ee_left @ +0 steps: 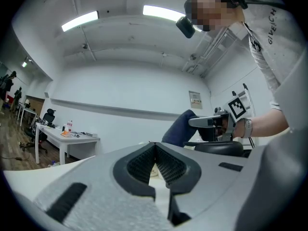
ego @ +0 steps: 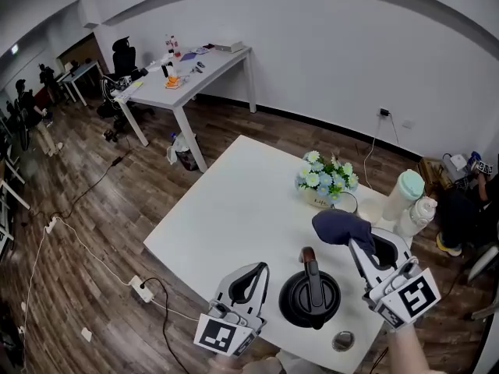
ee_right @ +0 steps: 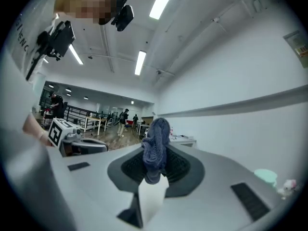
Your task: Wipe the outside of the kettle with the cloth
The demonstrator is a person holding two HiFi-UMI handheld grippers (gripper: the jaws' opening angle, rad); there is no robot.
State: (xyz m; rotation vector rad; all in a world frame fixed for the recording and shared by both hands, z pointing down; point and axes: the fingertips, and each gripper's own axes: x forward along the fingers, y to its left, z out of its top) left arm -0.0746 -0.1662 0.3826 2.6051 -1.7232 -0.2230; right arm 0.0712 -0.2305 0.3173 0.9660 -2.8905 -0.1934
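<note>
Holds the left gripper (ego: 262, 269) low at the near edge of the worktop (ego: 234, 209), fingers pressed together on nothing, probably spare for steadying. Has the black kettle (ego: 309, 296) upright just beside it, between both grippers, handle up and within easy reach. Grips the dark blue cloth (ego: 341, 226) bunched between the fingers of the right gripper (ego: 357, 244), raised above the kettle's far right side, seemingly poised to come down on its wall; no contact yet, so wiping judged not begun
</note>
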